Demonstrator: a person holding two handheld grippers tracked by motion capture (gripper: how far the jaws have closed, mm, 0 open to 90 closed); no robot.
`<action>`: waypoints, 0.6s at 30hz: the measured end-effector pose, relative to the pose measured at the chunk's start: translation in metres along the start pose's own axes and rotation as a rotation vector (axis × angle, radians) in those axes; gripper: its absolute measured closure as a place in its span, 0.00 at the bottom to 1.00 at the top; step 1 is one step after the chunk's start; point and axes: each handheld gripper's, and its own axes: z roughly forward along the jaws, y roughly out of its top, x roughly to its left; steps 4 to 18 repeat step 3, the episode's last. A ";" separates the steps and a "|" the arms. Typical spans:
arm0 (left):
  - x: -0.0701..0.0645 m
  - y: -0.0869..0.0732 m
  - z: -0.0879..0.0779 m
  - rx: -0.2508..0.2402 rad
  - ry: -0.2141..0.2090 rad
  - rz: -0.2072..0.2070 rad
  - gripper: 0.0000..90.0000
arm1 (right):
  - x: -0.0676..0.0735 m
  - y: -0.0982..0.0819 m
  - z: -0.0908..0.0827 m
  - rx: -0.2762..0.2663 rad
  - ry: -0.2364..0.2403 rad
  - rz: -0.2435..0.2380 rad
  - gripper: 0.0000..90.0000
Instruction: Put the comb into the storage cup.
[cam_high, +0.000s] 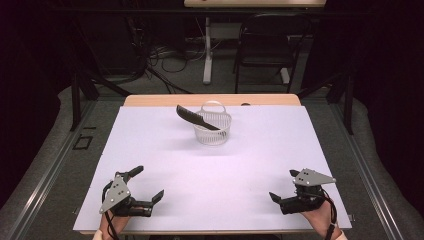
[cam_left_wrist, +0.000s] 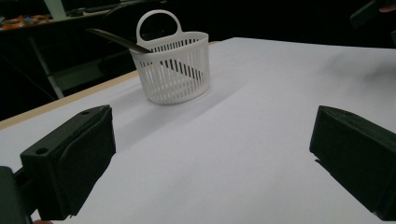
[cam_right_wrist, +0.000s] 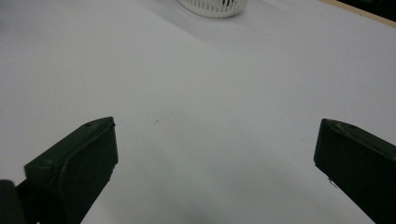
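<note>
1. The left gripper (cam_high: 148, 183) sits low at the near left corner of the table (cam_high: 165, 150). Its jaws are wide apart and hold nothing.
2. In the left gripper view, the left gripper (cam_left_wrist: 212, 140) has just bare white table between its two black jaws.
3. The right gripper (cam_high: 285, 186) sits low at the near right corner. Its jaws are wide apart too, and nothing is in them.
4. In the right gripper view, the right gripper (cam_right_wrist: 215, 149) also has bare white table between its jaws.
5. A hand (cam_high: 320, 220) holds the right gripper from the near edge.
6. The two grippers are well apart from each other, one at each side.
7. The basket (cam_high: 213, 131) is small, white and has slits in its wall. It stands upright near the far edge of the table, in the middle, well away from both grippers.
8. The comb (cam_high: 196, 118) is black. One end is down in the basket. The other end sticks out over the rim, up and to the left.
9. In the left gripper view, the basket (cam_left_wrist: 173, 70) is ahead, and the comb (cam_left_wrist: 116, 39) leans out of its top.
</note>
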 end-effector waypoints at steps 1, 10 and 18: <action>0.000 0.000 0.000 -0.001 0.000 -0.004 0.00 | 0.000 0.000 0.000 0.000 0.001 0.000 0.00; 0.000 0.000 0.000 -0.002 0.002 -0.002 0.00 | -0.001 -0.001 -0.002 -0.013 -0.007 0.013 0.00; 0.000 0.000 0.000 -0.002 0.002 -0.002 0.00 | -0.001 -0.001 -0.002 -0.013 -0.007 0.013 0.00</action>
